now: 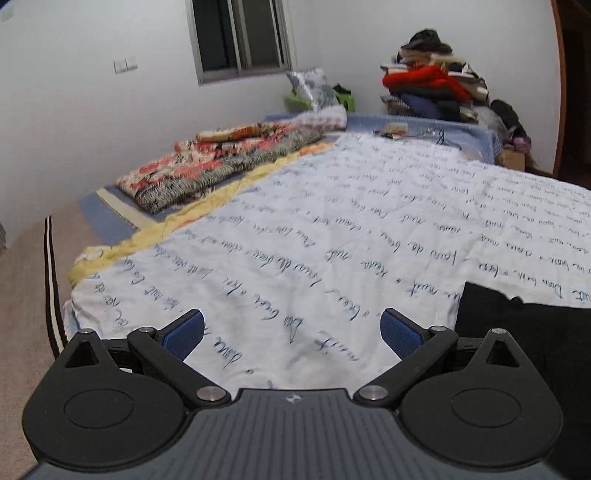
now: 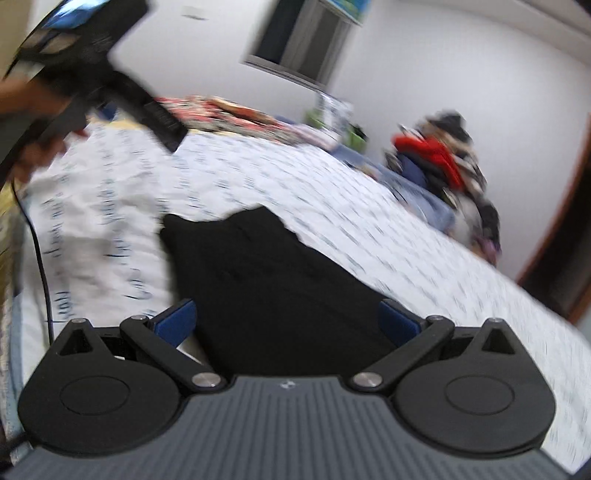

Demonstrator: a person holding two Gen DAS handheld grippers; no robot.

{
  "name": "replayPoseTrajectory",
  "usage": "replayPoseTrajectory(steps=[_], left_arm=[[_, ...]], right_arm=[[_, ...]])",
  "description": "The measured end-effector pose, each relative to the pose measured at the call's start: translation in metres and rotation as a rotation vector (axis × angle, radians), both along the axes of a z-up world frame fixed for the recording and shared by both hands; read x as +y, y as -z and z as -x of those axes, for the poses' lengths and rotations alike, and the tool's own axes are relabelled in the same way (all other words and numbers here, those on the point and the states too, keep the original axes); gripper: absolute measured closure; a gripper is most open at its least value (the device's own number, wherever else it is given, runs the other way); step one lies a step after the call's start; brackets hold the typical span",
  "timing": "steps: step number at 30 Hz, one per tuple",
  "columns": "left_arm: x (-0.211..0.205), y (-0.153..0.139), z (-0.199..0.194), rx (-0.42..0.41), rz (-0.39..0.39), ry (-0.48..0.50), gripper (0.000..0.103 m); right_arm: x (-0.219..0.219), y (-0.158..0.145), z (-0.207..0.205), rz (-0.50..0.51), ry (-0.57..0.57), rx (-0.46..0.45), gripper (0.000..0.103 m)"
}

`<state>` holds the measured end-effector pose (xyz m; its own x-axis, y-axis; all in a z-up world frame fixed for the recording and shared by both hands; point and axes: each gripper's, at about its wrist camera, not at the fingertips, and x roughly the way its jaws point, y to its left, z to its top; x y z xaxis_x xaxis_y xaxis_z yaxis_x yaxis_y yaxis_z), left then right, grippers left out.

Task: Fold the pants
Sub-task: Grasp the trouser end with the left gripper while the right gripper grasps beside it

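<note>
Between the left gripper's blue pads: nothing, jaws spread wide over the white script-print sheet. It hangs above the sheet, not touching fabric. The black pants sit just to its right, at the lower right edge of the left wrist view; only a corner shows there.

Right gripper: jaws also spread wide, blue pads on either side of the pants, with nothing pinched as far as I can see. Contact between pads and cloth can't be told; the right wrist view is motion-blurred. Pants lie flat on the sheet as a compact dark block, far edge uneven, running from under the gripper out toward mid-bed.

Upper left of the right wrist view: the left gripper held in a hand, raised above the sheet, well apart from the pants.

Further out: folded floral quilt along the left side of the bed, yellow edging beside the sheet. Clothes pile with a red item on top at the far corner. Window on the back wall, wall switch to its left.
</note>
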<state>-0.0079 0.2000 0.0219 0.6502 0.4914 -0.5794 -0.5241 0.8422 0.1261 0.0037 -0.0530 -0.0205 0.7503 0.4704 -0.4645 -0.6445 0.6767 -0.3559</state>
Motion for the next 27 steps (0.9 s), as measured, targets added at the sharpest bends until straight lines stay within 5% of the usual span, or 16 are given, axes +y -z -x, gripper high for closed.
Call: replayPoseTrajectory(steps=[6,10,16,19,22,27], left_arm=[[-0.009,0.024,-0.003,0.073,0.291,0.220,0.001],[-0.013,0.039,-0.001,0.089,0.421,0.232,0.001],[0.003,0.057,-0.005,0.071,0.715,0.179,0.001],[0.009,0.060,-0.008,0.066,0.788,0.147,0.001],[0.009,0.060,-0.010,0.064,0.815,0.142,0.001],[0.010,0.059,-0.015,0.058,0.889,0.152,0.001]], right_arm=[[0.055,0.024,0.023,0.233,-0.099,-0.174,0.002],[0.069,0.036,0.022,0.324,-0.080,-0.198,0.004],[0.083,0.047,0.023,0.410,-0.093,-0.298,0.008],[0.093,0.053,0.026,0.444,-0.139,-0.361,0.015],[0.108,0.059,0.026,0.472,-0.182,-0.385,0.031],[0.132,0.067,0.021,0.504,-0.220,-0.384,0.074]])
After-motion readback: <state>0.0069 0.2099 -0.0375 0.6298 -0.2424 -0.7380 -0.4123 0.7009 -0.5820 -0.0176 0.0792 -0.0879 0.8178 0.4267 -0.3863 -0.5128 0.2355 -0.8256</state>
